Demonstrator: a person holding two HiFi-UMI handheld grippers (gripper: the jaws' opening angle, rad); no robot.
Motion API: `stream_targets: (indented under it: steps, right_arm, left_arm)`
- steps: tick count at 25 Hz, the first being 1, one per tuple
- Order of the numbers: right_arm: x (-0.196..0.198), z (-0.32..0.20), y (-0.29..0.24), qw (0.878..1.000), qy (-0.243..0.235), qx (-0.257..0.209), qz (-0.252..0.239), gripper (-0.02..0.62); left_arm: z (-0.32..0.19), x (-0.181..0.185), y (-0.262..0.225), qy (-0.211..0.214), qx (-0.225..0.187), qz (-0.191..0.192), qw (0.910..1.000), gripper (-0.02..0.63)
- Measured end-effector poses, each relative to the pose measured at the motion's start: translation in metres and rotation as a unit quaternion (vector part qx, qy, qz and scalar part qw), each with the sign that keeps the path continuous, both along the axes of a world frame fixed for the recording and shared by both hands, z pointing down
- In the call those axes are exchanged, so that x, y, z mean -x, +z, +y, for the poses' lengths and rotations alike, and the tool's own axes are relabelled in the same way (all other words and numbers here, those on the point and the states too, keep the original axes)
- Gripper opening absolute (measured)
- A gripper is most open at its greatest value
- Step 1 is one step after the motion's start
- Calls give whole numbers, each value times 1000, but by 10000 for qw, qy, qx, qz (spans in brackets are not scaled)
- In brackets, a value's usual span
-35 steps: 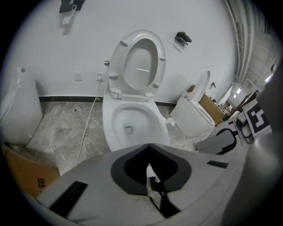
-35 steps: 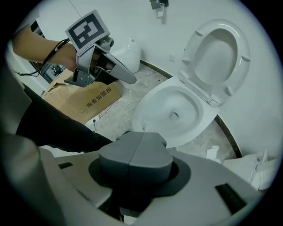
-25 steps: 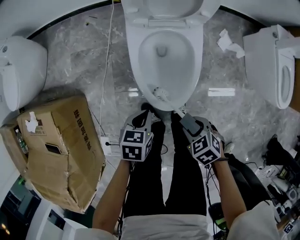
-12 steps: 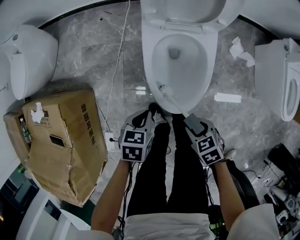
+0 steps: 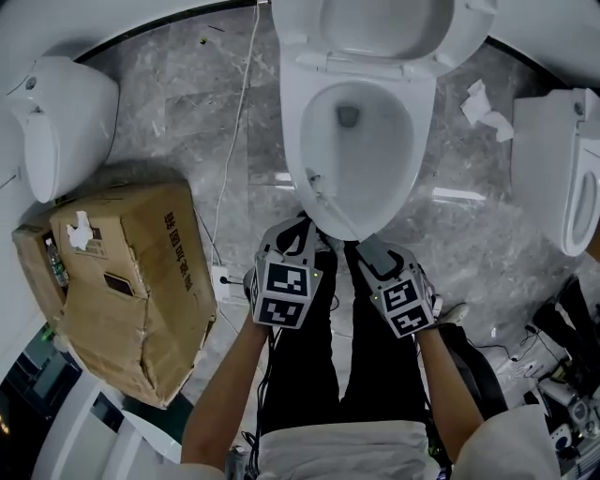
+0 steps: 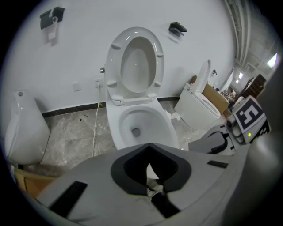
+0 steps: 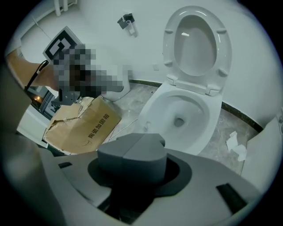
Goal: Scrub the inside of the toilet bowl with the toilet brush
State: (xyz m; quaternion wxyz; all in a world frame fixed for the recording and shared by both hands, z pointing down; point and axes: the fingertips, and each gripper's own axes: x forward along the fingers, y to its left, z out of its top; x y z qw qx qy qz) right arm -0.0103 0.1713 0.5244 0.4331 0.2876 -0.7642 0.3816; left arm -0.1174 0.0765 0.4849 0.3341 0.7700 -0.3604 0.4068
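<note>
Brush head (image 5: 312,178) has shifted since a second ago, from the near front of the bowl to its left inner wall, as the head view shows it. Both tools now sit closer together.

Task item: the toilet brush (image 5: 333,202) has a thin white stick and a small pale bristle head. The head lies low against the left inner wall of the toilet bowl (image 5: 422,122). The stick crosses the near rim and ends in a blocky grey grip (image 7: 132,161).

Right tool (image 5: 373,251) is clenched on that grip, which fills its jaws. Left tool (image 5: 296,240) sits just beside it, off the brush. Its jaws are drawn together to a sliver of gap, with a pale crumpled bit (image 6: 154,187) at the seam; cannot tell what it is.

Containers: the bowl is white, with its seat (image 5: 384,28) raised and a dark drain hole (image 5: 348,115) at centre. It holds the brush head. A cardboard box (image 5: 141,281) stands on the floor (image 5: 169,112), left of the person's legs (image 5: 309,356). Its top is crushed and its contents are hidden.
</note>
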Motion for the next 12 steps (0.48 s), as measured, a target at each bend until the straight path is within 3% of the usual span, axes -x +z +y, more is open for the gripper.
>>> stream_targets:
  steps: [6, 12]
  right_arm:
    - [2, -28, 2, 9993, -241, 159, -229, 212]
    - [-5, -45, 7, 9980, -16, 428, -460, 212]
  left_arm:
    - [-33, -1, 12, -546, 117, 48, 9984, 26]
    - [-52, -6, 22, -895, 177, 9, 9958, 26]
